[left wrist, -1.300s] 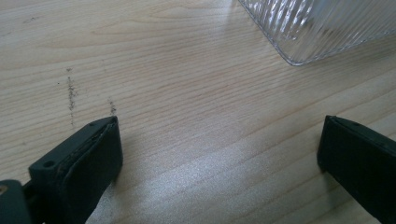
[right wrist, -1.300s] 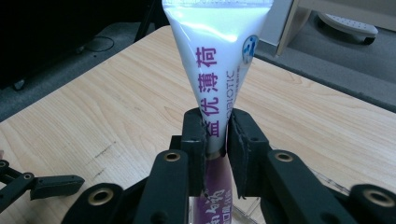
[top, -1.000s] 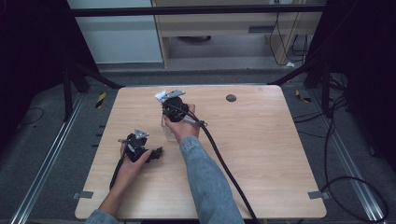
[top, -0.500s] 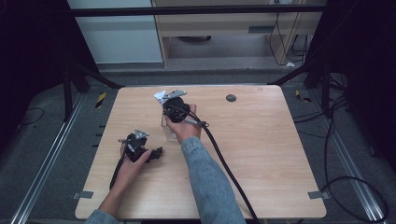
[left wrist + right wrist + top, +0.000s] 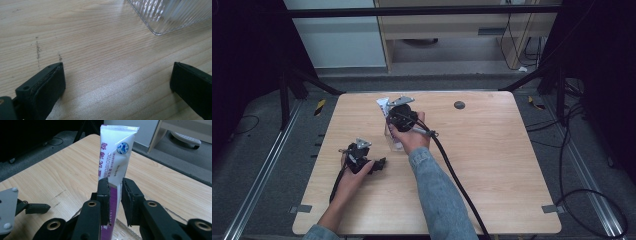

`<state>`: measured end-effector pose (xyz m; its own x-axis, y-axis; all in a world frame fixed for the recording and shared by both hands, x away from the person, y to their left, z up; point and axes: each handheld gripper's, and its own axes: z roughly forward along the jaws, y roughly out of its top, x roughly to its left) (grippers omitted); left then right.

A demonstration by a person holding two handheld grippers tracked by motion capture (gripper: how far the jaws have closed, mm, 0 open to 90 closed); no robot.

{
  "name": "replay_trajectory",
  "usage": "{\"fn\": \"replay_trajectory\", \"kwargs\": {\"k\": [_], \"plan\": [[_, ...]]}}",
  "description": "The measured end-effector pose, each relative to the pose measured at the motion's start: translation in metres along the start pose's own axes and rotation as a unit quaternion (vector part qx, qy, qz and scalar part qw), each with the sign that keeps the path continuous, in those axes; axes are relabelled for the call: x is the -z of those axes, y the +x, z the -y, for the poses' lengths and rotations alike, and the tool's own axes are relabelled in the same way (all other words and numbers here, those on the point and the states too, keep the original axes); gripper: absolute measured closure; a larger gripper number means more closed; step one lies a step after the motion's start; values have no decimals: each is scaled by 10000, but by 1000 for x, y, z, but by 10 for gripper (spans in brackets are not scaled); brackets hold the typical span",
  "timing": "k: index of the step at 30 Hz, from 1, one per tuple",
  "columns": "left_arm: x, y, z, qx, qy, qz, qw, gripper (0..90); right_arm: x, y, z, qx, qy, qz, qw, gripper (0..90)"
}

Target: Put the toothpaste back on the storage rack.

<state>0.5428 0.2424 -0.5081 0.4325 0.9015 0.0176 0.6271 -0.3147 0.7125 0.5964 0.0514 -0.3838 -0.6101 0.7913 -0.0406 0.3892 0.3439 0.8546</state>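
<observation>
The right gripper has its fingers closed on a white and purple tube, held upright with the crimped end uppermost. Directly below stands a clear ribbed container on the desk; the vertical hold appears intended for lowering the tube in or lifting it out, and which cannot be told. The left gripper rests low on the desk, near the container, fingers spread wide and empty, judged to be waiting clear of the work.
</observation>
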Motion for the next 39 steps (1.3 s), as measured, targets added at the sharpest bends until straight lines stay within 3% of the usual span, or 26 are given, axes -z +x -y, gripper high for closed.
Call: {"fn": "replay_trajectory", "kwargs": {"k": [16,23,29,34,39], "plan": [[-1,-1,-1,64,-9,-59,10000,0,28,-15,-5,56,109,-98,9999,765],[-3,-3,-3,79,1,-96,9999,0,35,-27,-6,-37,80,-245,9997,757],[-2,-4,-2,92,1,-96,9999,0,35,-38,-5,-233,251,-358,9988,744],[-2,-5,-2,133,5,-139,9998,0,42,-44,-3,-139,335,-427,9984,735],[-2,-5,-2,127,7,-143,9998,0,55,-53,-1,-76,254,-365,9990,693]]}}
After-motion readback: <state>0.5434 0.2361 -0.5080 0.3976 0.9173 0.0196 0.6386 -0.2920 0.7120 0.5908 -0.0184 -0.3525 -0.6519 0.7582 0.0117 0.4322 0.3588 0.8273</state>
